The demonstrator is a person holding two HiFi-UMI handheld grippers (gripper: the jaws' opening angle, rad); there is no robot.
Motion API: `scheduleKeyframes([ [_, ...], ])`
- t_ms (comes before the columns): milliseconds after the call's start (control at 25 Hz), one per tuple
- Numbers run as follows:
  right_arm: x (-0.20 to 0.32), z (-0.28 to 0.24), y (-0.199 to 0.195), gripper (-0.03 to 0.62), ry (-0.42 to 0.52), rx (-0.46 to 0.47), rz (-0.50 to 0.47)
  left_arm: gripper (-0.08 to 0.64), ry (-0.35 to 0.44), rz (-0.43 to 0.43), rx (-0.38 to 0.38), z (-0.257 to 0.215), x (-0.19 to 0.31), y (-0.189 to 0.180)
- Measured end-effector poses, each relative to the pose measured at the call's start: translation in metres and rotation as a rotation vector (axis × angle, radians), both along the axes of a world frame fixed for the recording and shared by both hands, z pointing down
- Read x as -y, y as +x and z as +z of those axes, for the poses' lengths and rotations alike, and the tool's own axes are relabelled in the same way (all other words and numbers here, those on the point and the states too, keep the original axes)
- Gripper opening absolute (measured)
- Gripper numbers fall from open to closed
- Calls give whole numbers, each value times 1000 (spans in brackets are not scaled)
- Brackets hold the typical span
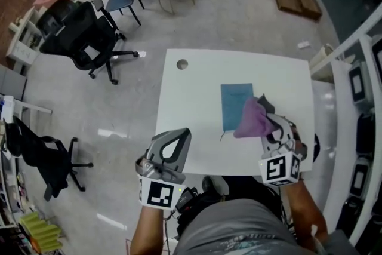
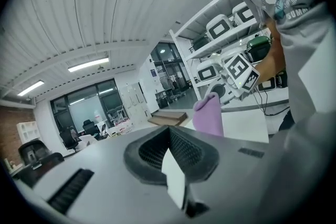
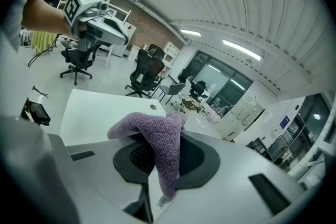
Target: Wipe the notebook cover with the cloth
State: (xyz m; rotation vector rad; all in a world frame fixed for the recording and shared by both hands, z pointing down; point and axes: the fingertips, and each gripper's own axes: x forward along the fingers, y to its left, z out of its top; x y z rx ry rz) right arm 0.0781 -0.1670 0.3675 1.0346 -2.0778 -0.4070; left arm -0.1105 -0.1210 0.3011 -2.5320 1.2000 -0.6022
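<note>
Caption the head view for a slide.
Right tongs hold a purple cloth at the blue notebook on a white table; left tongs shut, empty.

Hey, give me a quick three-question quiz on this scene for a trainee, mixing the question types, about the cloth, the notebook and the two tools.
1. True or false: the left tool is holding the purple cloth.
2. Multiple choice: the notebook cover is A) red, B) blue, C) green.
3. Short answer: what does the notebook lie on?

Key
1. False. The right tool is shut on the cloth; the left tool is shut with nothing in it.
2. B.
3. The white table.
</note>
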Motion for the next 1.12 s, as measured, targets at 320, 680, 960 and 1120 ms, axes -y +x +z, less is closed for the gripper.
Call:
scheduleKeyframes([
  [320, -19, -73, 1, 81, 106, 54, 24, 2, 40, 14, -17, -40, -17, -8],
  [680, -53, -147, -5, 81, 207, 115, 8, 2, 111, 22, -33, -84, -41, -17],
  [960, -86, -192, -10, 80, 254, 143, -26, 2, 180, 31, -46, -117, -67, -21],
  [1120, -99, -199, -13, 75, 242, 108, -37, 2, 198, 26, -58, -126, -77, -23],
])
